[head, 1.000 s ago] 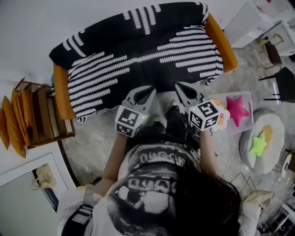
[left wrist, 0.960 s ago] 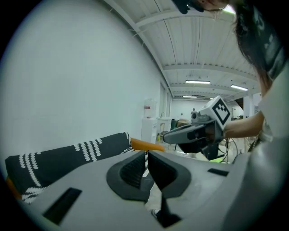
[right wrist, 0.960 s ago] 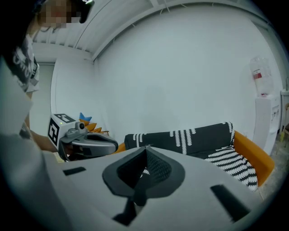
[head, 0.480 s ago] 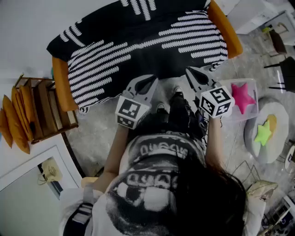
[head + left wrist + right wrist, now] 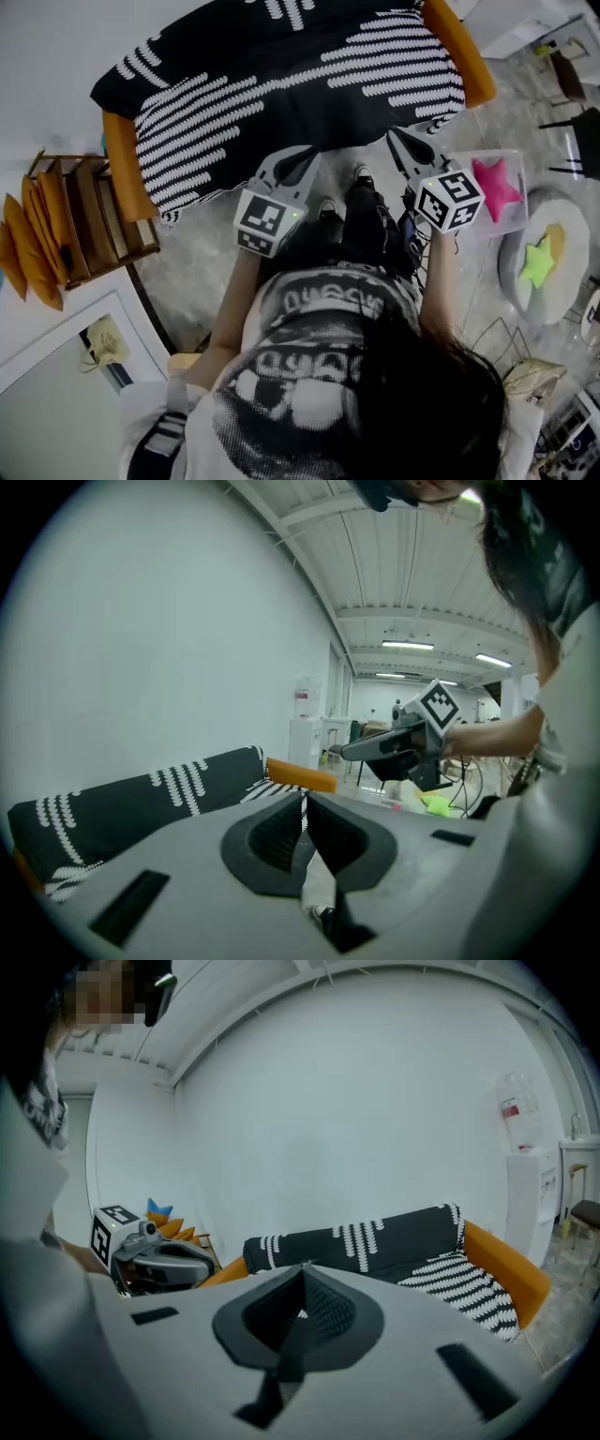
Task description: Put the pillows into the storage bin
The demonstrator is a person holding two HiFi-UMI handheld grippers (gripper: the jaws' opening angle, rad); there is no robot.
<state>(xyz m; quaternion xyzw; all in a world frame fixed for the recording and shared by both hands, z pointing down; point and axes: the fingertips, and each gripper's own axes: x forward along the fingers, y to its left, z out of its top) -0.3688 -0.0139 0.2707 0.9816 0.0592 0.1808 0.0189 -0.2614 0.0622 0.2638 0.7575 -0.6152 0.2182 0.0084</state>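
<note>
both grippers point at the sofa (image 5: 281, 89), an orange one under a black cover with white dashed stripes, which lies straight ahead of their tips; the left gripper (image 5: 310, 156) has its jaws pressed together at the tip with nothing between them, and its own view shows only the sofa's edge and bare floor past them; the right gripper (image 5: 393, 135) is likewise closed tight and empty, the two dark pads meeting in a single seam; the grippers sit side by side, apart, with the person's shoes (image 5: 339, 192) on the floor between and just under them; the storage bin (image 5: 466, 161), a clear box, stands on the floor just to the right of the right gripper, partly behind its marker cube, and a pink star pillow (image 5: 495, 185) lies inside it; a green star pillow (image 5: 537, 263) rests on a round white pad (image 5: 565, 234) further right of that gripper, beyond the bin; well to the left of the left gripper a wooden shelf (image 5: 89, 230) stands with orange cushions (image 5: 23, 251) leaning beside it.
</note>
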